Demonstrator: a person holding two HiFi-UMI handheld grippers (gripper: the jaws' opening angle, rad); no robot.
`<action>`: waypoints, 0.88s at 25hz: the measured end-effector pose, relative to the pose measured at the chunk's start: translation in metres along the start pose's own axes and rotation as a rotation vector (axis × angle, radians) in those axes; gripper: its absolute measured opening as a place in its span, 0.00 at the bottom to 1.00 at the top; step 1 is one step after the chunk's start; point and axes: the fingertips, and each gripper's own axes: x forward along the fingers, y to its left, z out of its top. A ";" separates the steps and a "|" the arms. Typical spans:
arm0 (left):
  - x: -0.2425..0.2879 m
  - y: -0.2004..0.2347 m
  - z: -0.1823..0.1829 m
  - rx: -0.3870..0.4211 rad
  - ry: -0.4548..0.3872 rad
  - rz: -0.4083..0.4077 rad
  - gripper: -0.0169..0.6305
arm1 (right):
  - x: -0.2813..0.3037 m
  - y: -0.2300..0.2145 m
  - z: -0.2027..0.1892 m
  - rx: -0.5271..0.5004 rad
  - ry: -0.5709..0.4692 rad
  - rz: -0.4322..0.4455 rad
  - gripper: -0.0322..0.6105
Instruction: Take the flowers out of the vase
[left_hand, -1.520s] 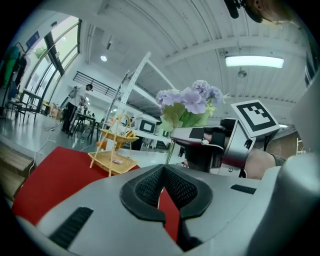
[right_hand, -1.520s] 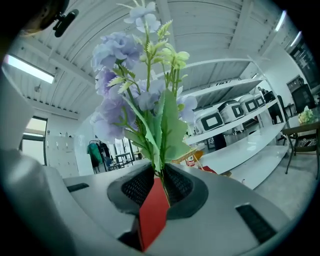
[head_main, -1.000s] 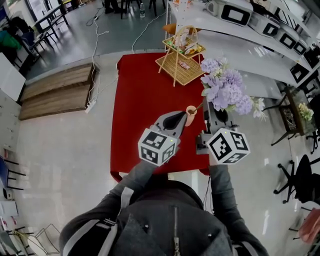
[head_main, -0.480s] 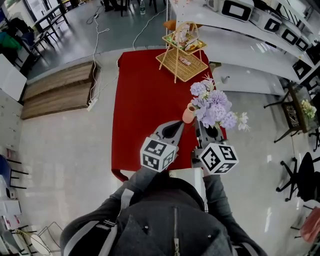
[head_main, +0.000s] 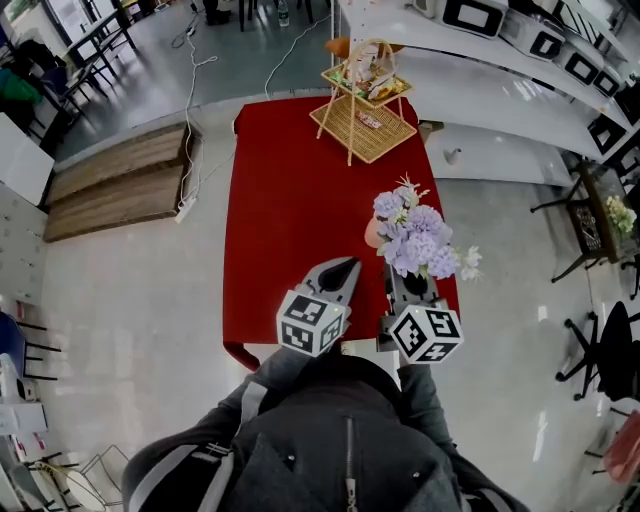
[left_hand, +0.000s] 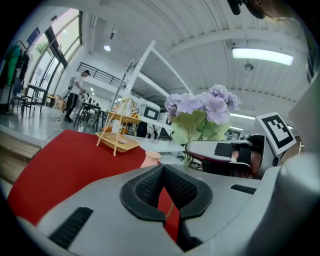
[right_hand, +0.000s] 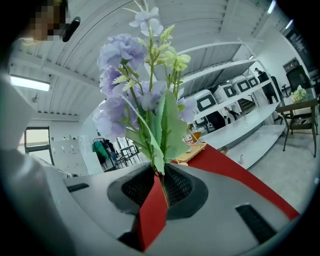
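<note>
Pinching the flowers (head_main: 420, 240) low on their thin green stems with the right gripper (right_hand: 161, 182), fingers closed tight on that bundle; holding the bunch clear of the small peach vase (head_main: 372, 235), just beside it above the red table (head_main: 290, 170); keeping the left gripper (left_hand: 161, 175) near the vase but apart from it, fingers pressed together on nothing. Judging by looks: light and top-heavy, stems soft and springy, petals easy to crush; best taken low on the bare stems, firmly enough to stop a swivel, never on the blooms; vase probably light too, so easy to tip.
</note>
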 end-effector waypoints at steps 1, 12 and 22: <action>0.001 0.000 0.000 0.000 0.001 -0.003 0.04 | 0.000 0.000 -0.001 0.003 0.002 0.000 0.14; 0.016 -0.004 0.002 0.004 0.006 -0.028 0.04 | 0.007 0.004 -0.008 0.004 0.029 0.020 0.14; 0.025 -0.003 0.003 0.000 0.006 -0.035 0.04 | 0.013 -0.004 -0.007 0.047 0.030 0.019 0.14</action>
